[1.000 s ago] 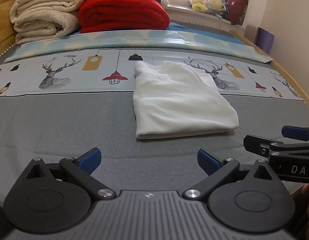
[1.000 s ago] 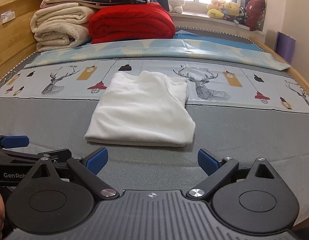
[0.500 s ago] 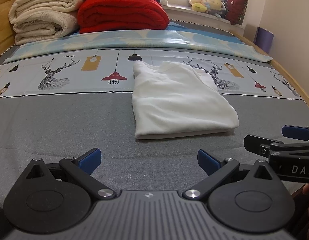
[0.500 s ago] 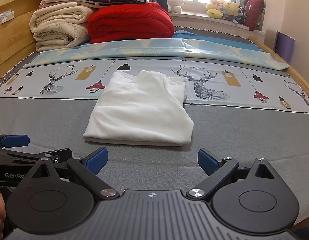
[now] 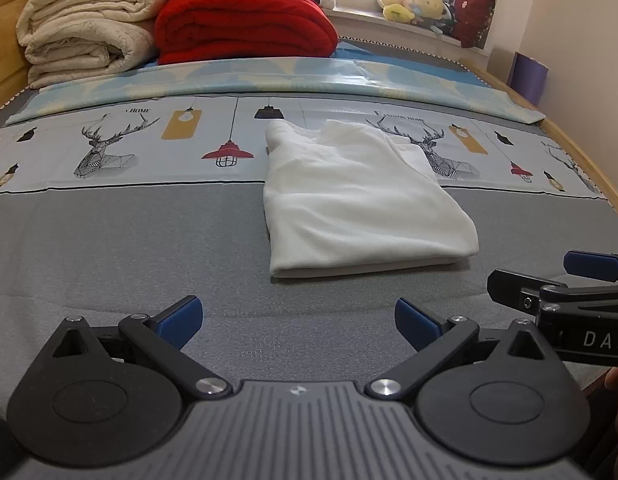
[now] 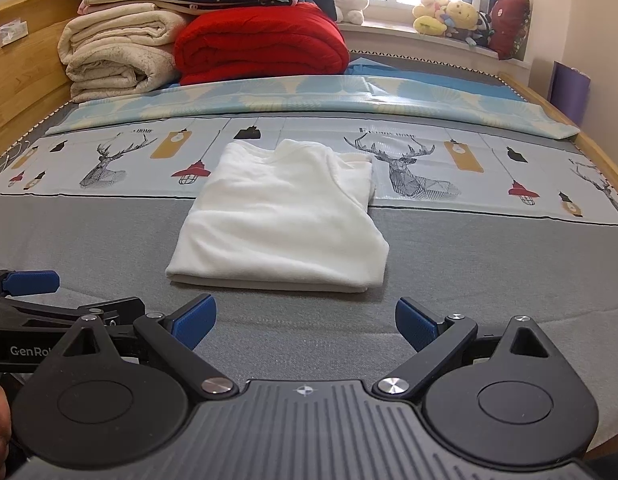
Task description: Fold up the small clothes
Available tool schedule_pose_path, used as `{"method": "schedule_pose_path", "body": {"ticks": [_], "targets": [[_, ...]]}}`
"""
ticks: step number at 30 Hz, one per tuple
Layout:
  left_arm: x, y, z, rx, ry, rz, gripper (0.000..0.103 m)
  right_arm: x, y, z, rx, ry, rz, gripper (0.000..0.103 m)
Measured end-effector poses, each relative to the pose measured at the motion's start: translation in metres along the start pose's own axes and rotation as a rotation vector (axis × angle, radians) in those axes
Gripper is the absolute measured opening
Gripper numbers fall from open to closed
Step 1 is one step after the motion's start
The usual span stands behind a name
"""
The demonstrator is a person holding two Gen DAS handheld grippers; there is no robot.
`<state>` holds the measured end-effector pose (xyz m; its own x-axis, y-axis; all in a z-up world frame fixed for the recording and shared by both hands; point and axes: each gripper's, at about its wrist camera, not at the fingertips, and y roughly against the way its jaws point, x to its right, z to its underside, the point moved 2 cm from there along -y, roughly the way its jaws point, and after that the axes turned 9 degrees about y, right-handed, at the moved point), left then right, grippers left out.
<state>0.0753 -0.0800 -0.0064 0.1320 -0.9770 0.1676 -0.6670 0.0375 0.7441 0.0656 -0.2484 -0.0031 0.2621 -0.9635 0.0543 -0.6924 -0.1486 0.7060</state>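
A white garment [image 5: 357, 200] lies folded into a neat rectangle on the grey bed cover, its far end on the printed strip; it also shows in the right wrist view [image 6: 281, 220]. My left gripper [image 5: 297, 320] is open and empty, low over the cover just short of the garment's near edge. My right gripper [image 6: 305, 320] is open and empty too, just short of the same edge. Each gripper shows at the side of the other's view, the right one [image 5: 569, 292] and the left one [image 6: 41, 300].
Folded cream blankets [image 5: 85, 32] and a red quilt [image 5: 245, 24] are stacked at the head of the bed. Plush toys [image 6: 449, 16] sit on the windowsill. A wooden bed rail [image 5: 581, 160] runs along the right side; a purple bin [image 6: 569, 92] stands beyond it.
Both grippers have hardly moved and stay open. The garment lies as before.
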Motion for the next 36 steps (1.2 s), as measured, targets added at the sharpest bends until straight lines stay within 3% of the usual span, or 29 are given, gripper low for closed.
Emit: {"method": "schedule_pose_path", "body": {"ticks": [36], "targets": [[0.0001,-0.0033,-0.001,0.008,-0.012,0.006,0.102,0.0015,-0.003,0.0027,-0.003,-0.001,-0.002,0.096]]}}
